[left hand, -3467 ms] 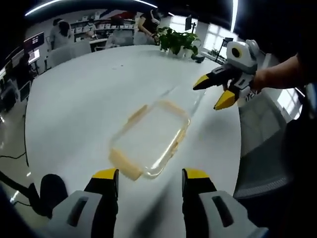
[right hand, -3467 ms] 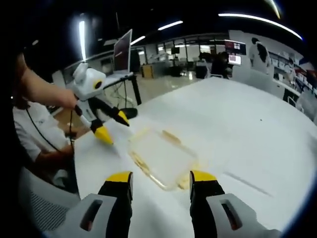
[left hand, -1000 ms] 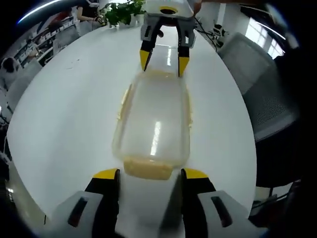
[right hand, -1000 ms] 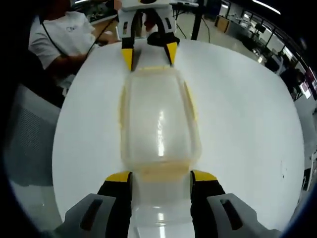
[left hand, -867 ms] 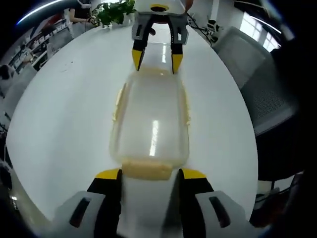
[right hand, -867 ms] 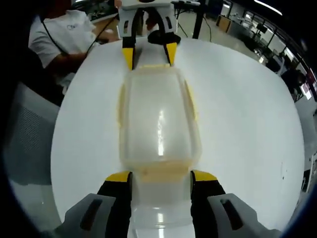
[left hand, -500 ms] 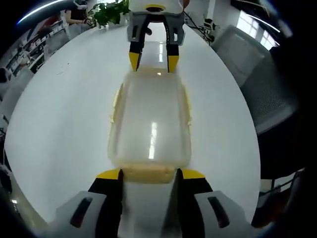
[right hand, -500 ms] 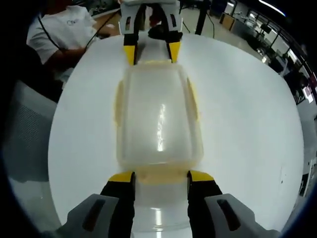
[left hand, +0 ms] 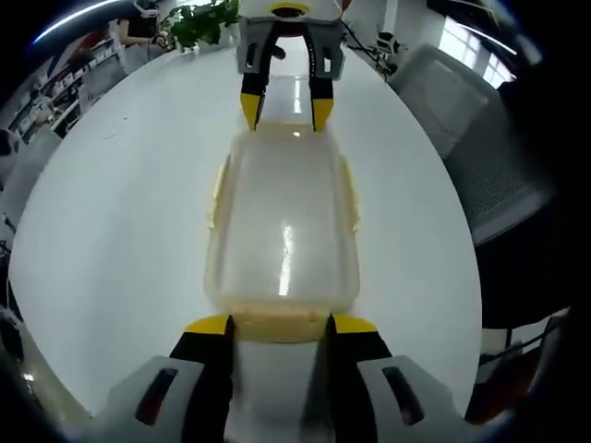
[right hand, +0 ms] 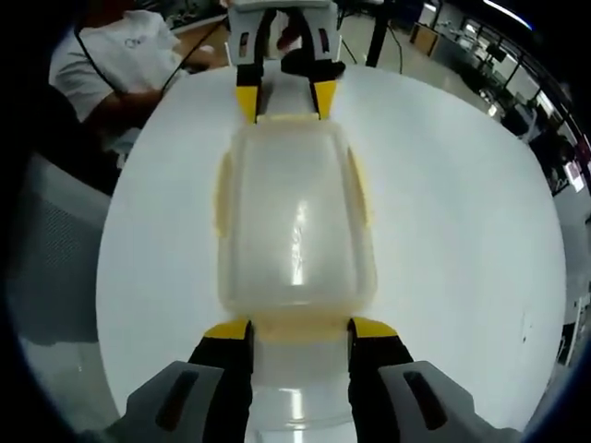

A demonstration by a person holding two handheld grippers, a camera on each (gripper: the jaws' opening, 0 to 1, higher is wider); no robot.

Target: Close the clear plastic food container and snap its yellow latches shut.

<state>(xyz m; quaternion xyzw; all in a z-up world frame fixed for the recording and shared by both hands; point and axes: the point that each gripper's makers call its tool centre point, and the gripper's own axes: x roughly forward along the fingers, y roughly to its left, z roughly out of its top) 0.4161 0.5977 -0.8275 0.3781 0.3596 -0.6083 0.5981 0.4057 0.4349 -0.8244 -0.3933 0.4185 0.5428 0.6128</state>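
Container (left hand: 282, 231): it lies flat on the white table (left hand: 111, 212), lid on, lengthwise between the two grippers, one short end at each. Compared with one second ago, both grippers have closed in. The left gripper (left hand: 280, 325) now has its yellow tips at the near end latch (left hand: 280, 323), one tip at each corner of that end, where earlier the tips stood just short of it. The right gripper (right hand: 300, 329) has moved likewise onto its own near end latch (right hand: 300, 325).

Judgement: the lid appears seated, and the end latches are the step in hand. The side latches (right hand: 358, 189) are visibly splayed outward and so not yet snapped.

Pose: each gripper points along the container's long axis, angled down at the table, facing the other head-on. In the left gripper view the right gripper appears at the far end, tips down at the far rim. Jaws of both stand parted to roughly latch width; neither clamps anything.
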